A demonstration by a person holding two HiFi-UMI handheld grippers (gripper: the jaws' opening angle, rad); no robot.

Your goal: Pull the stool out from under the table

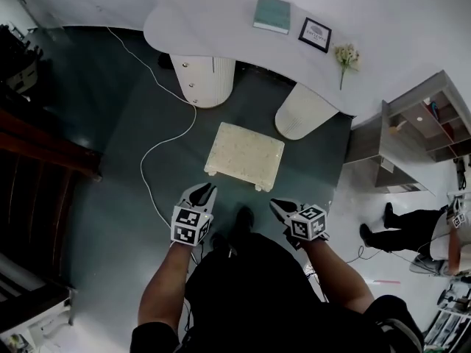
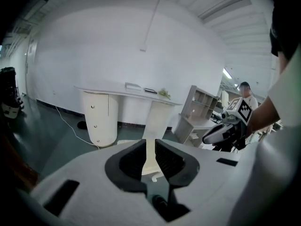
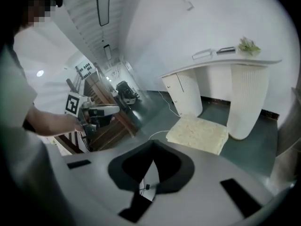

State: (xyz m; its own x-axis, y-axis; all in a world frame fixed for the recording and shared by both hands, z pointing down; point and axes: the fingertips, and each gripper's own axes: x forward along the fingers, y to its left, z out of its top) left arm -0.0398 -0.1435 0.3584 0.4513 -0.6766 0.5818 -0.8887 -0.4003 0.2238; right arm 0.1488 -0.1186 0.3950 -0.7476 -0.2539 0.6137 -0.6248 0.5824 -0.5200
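**On the floor at twelve o'clock, the stool stands out from under the surface**

Straight ahead of the person, at twelve o'clock, the cream cushioned stool (image 1: 244,155) sits on the dark green floor (image 1: 125,197). It is in front of the white curved surface (image 1: 221,17), not beneath its top. Its far edge lies near the two ribbed pedestals (image 1: 303,111), the right-hand corner just beside the one at one o'clock.

The left gripper (image 1: 208,190) hangs above the floor at eleven o'clock, short of the stool. Its jaws stand a narrow slit apart with nothing between them, and only the stool shows far beyond the gap. The right gripper (image 1: 274,205) hangs at one o'clock, also apart from the stool. Its jaws are clenched tip to tip and empty.

On the surface rest a teal book (image 1: 271,14), a framed picture (image 1: 315,34) and a flower sprig (image 1: 346,57), running from twelve toward two o'clock. A white cable (image 1: 165,142) snakes over the floor at ten o'clock. A shelf unit (image 1: 430,127) stands at two o'clock, and a second person (image 1: 412,226) is at three o'clock.
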